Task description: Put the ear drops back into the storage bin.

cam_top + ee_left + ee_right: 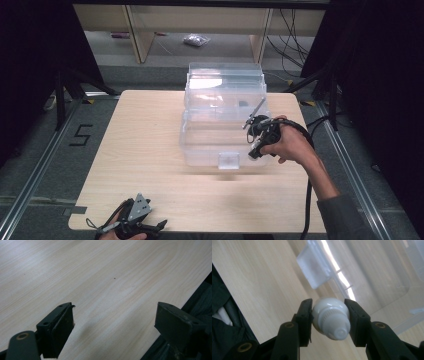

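White bottle (331,318), body hidden

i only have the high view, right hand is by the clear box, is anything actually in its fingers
Observer: Yes. In the right gripper view, the right gripper is shut on a small white bottle, one pad on each side.
Operator: where is it relative to the box latch
Observer: The clear box lies beyond the fingers, and its front latch tab is above and a little left of the bottle in that view.
Operator: and the left one, holding anything
Observer: No. In the left gripper view, the left gripper is open, with bare wooden table between its fingers.
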